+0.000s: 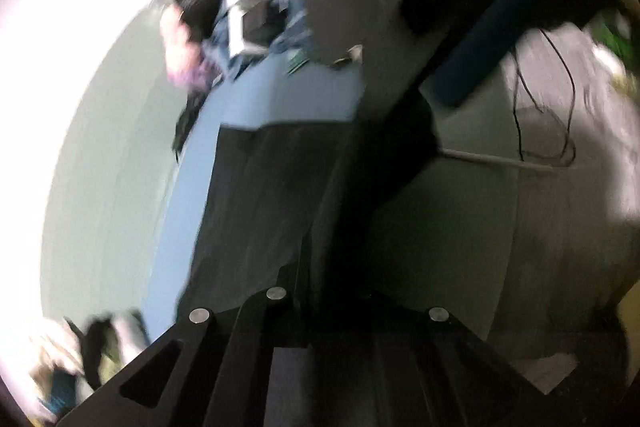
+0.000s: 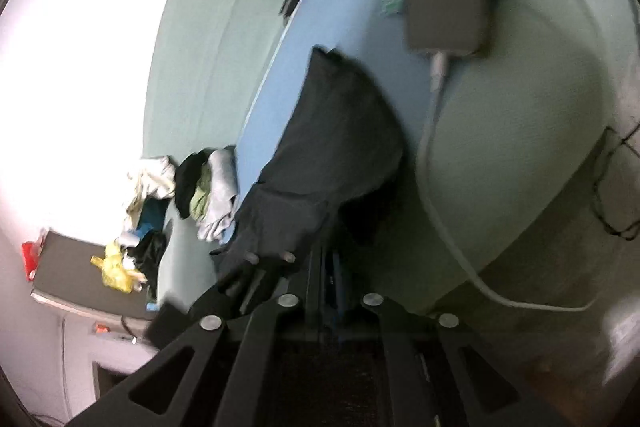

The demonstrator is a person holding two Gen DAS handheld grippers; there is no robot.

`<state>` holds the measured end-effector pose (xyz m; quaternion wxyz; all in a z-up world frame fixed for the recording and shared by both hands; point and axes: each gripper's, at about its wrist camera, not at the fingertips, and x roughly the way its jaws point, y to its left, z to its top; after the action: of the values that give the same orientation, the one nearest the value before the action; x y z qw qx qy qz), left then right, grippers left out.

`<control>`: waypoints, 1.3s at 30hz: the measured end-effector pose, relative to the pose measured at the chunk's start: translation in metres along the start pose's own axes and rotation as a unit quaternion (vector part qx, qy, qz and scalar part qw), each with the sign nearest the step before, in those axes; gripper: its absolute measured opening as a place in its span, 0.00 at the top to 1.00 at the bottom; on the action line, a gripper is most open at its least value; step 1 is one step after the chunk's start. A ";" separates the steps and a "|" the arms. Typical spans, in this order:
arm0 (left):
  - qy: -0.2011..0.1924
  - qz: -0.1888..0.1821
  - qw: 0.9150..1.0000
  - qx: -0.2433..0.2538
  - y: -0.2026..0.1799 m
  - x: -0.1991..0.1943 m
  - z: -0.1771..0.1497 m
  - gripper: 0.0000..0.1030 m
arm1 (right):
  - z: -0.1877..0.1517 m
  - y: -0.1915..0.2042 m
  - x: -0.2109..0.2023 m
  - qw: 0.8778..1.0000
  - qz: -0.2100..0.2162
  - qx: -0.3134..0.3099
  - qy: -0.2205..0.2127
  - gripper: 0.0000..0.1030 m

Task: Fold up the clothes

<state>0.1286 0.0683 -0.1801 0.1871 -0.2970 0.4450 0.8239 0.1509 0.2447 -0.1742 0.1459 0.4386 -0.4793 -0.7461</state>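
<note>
Right gripper has its black jaws closed narrow on the dark garment. Left gripper is also pinched on this dark garment, though the view is blurred. It is soft, matte, charcoal cloth, hanging as one long smooth panel with few folds over the light blue sheet. Near, a pile of crumpled clothes in grey, green and black lies.

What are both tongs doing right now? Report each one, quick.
Left tongs: closed on the dark garment.
Right tongs: closed on the same dark garment.
</note>
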 end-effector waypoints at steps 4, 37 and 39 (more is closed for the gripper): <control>0.004 -0.031 0.994 -0.104 0.040 -0.002 0.000 0.96 | 0.021 -0.017 -0.018 0.999 0.028 0.035 -0.027 0.33; 0.072 -0.083 0.623 -0.775 0.169 -0.032 -0.252 0.96 | 0.010 0.235 0.326 0.923 -0.066 -0.301 0.230 0.83; 0.082 -0.094 0.595 -0.794 0.169 -0.028 -0.268 0.90 | -0.002 0.230 0.356 0.915 -0.087 -0.304 0.251 0.45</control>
<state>0.1393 -0.2493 -0.1716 -0.0840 -0.4347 -0.4020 0.8015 -0.0983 -0.0983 -0.1643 0.3216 0.5859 -0.1373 -0.7310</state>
